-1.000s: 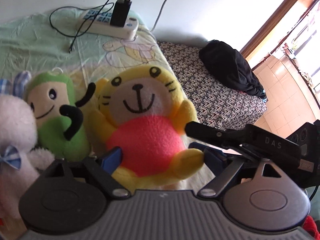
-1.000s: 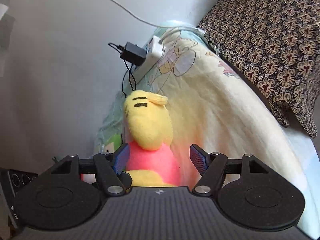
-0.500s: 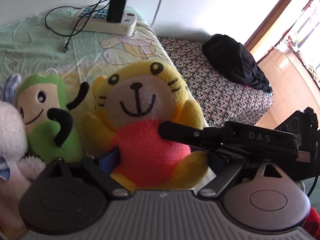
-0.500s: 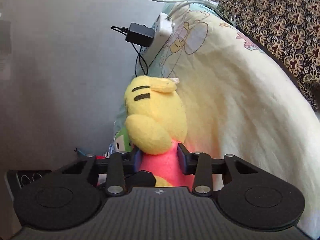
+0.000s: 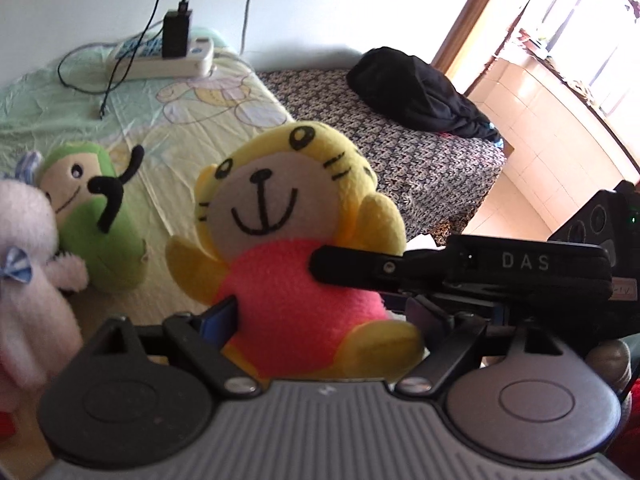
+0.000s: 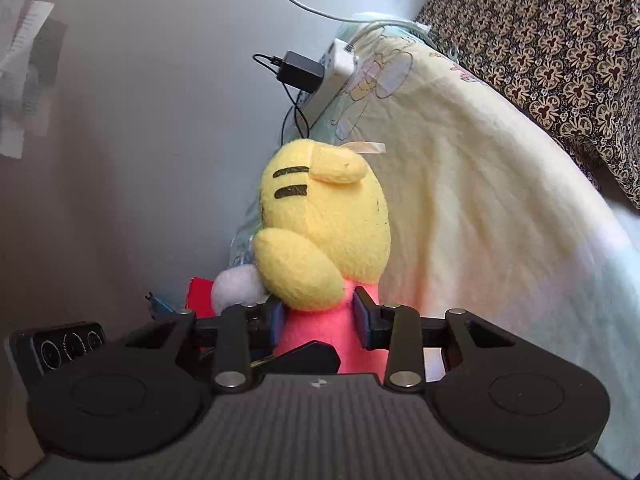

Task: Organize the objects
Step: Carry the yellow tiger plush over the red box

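Pads of the right hand-held gripper [image 6: 319, 318] are squeezing the yellow tiger plush [image 6: 326, 224] at its pink belly; the left hand-held gripper [image 5: 320, 320] is gaping wide around it

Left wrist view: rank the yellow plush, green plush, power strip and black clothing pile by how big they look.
1. yellow plush, nearest the camera, which inflates it
2. black clothing pile
3. green plush, close to the pile, so their order is unsure
4. power strip, far back, so probably bigger than it looks
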### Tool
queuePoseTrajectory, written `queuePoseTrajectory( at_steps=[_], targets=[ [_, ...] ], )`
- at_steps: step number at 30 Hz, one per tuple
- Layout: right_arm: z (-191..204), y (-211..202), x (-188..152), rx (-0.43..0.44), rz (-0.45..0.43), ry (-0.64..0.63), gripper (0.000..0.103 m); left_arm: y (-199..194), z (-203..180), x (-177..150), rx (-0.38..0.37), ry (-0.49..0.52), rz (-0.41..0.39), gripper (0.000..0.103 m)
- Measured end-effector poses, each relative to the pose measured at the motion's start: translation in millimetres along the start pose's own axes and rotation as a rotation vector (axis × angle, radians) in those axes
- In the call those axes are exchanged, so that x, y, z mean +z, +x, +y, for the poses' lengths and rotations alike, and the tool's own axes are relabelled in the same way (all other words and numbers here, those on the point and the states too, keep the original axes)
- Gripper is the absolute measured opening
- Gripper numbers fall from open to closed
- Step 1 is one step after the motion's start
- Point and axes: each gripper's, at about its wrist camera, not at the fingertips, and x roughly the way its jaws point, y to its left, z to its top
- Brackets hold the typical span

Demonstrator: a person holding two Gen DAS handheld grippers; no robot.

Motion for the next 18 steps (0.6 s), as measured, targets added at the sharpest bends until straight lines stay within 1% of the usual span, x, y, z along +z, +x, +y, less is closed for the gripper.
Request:
queuePoseTrajectory(
  at_steps=[4, 10, 14, 18],
  targets=[
    [29, -7, -22, 0.016, -0.048, -0.021, 0.037, -35, 1, -8, 0.002, 0.045, -0.060, 0.088],
    [84, 2, -55, 0.060, -0.083, -0.093, 0.037, -102, 26, -21, 0.001, 0.042, -0.160, 0.087],
    [121, 20, -78, 0.102, -0.085, -0.144, 0.037, -145, 49, -31, 0.036, 0.032, -0.230, 0.087],
    [157, 46, -97, 0.143, -0.068, -0.198, 0.037, -181, 76, -40, 0.081, 0.012, -0.291, 0.087]
  ],
)
